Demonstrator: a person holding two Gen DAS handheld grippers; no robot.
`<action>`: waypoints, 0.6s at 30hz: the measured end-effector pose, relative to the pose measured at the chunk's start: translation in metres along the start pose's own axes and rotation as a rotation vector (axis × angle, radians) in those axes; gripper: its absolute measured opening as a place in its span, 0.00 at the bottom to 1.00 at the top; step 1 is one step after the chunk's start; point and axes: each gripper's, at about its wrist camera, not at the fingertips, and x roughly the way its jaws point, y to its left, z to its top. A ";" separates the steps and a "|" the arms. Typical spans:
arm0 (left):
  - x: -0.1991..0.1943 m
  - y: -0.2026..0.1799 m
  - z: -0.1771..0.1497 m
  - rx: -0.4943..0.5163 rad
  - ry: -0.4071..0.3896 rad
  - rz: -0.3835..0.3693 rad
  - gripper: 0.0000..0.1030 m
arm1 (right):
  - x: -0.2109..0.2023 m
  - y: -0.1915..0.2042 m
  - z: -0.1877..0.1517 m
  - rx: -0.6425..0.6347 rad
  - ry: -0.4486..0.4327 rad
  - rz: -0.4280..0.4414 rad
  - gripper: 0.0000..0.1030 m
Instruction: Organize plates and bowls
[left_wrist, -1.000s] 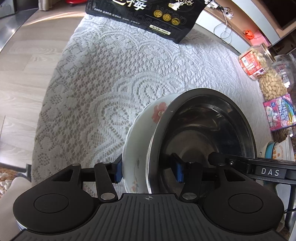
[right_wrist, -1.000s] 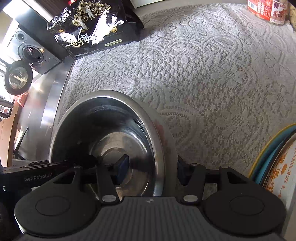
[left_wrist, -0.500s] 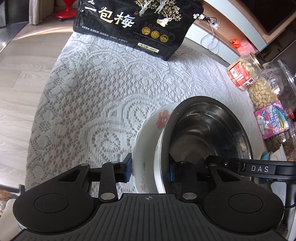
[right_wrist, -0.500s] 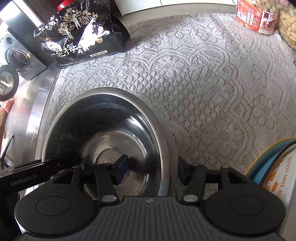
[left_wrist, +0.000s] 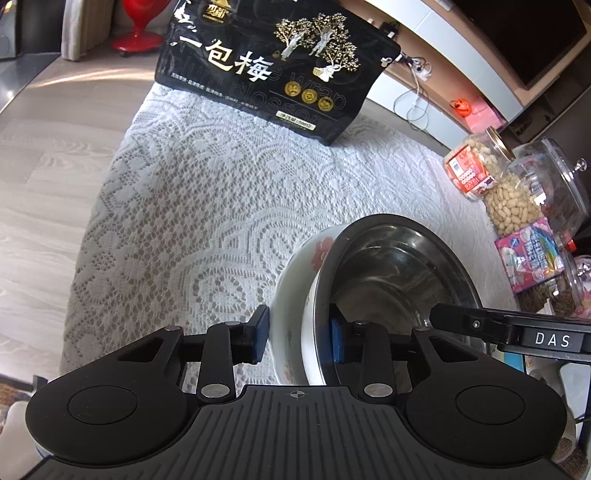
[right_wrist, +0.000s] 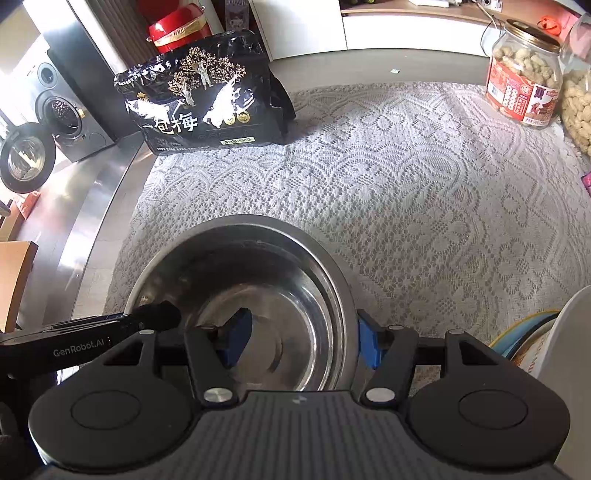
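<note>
From the left wrist, the left tool has just been closing and now clamps both rims together – the white floral ceramic bowl and the round stainless steel bowl nested in it, on the white lace-covered surface. From the right wrist, the right tool has just been opening; it straddles the steel rim without pinching. Risk: a lift drags both bowls together – the ceramic one may slip and chip.
</note>
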 end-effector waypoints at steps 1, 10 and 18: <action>0.000 -0.001 0.000 0.003 -0.002 0.002 0.34 | -0.001 0.000 -0.002 -0.002 -0.003 0.005 0.59; 0.002 -0.005 -0.002 0.038 -0.019 0.022 0.36 | 0.001 0.011 -0.014 -0.095 -0.046 -0.003 0.58; -0.017 -0.003 -0.001 0.020 -0.124 0.029 0.34 | -0.054 -0.005 -0.024 -0.095 -0.200 -0.052 0.59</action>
